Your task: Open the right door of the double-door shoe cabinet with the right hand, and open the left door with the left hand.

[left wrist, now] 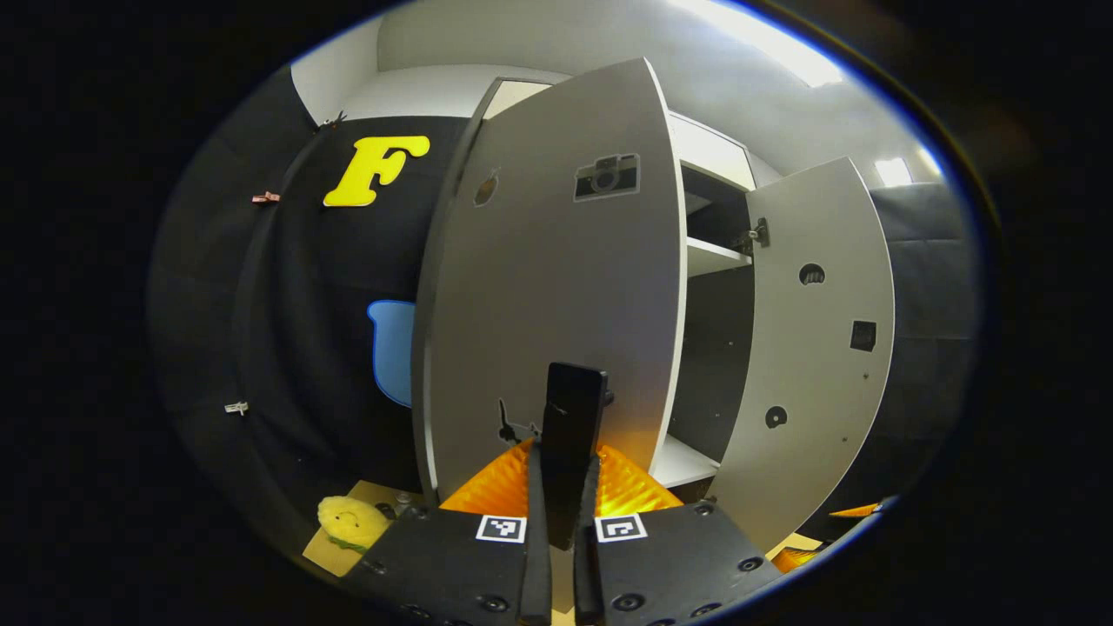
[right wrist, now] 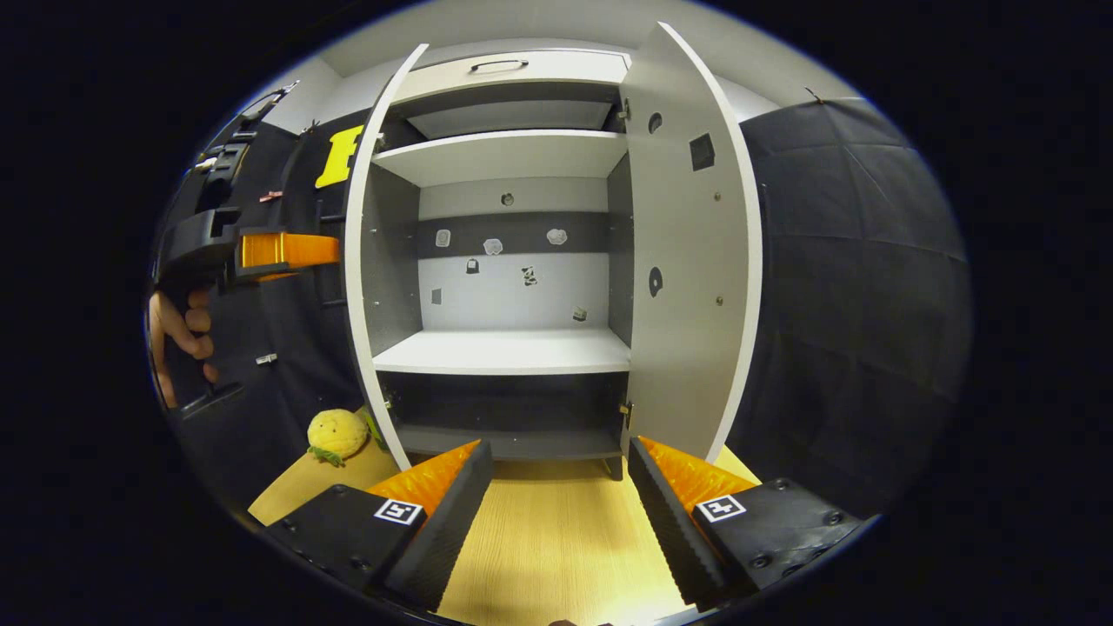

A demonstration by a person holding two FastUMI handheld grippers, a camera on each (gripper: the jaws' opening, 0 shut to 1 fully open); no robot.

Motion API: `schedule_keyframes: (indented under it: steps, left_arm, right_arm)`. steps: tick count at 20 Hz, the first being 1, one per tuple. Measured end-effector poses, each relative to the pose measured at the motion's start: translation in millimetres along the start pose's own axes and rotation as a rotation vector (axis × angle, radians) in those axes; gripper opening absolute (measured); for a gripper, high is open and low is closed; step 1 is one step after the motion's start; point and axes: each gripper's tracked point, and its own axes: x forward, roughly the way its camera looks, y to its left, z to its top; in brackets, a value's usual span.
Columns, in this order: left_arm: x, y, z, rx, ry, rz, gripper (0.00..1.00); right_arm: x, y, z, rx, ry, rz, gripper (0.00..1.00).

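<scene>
Closest, the left gripper [left wrist: 563, 487] is clamped narrowly on the dark handle [left wrist: 572, 417] of the left door [left wrist: 556, 287], swung open. Farther off, the right gripper [right wrist: 556, 513] is spread wide, holding nothing, facing the shoe cabinet [right wrist: 509, 348] beside the open right door [right wrist: 691, 261].

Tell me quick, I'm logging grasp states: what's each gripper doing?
Left gripper: shut on the left door's handle.
Right gripper: open, holding nothing, facing the open cabinet.
</scene>
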Motion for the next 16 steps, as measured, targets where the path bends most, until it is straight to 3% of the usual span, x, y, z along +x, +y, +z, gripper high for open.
schedule_keyframes:
  steps: [6,12,16]
  left_arm:
    - [-25,36,4,-0.006,-0.015,0.028,0.14]
    - [-40,67,8,0.008,0.002,0.007,0.12]
    - [-46,95,10,0.073,0.005,0.046,0.11]
  right_arm:
    - [-7,10,-4,0.008,0.002,0.0,0.98]
    - [-12,0,2,0.016,-0.01,-0.039,0.98]
    - [-13,-8,5,0.011,-0.009,-0.055,0.98]
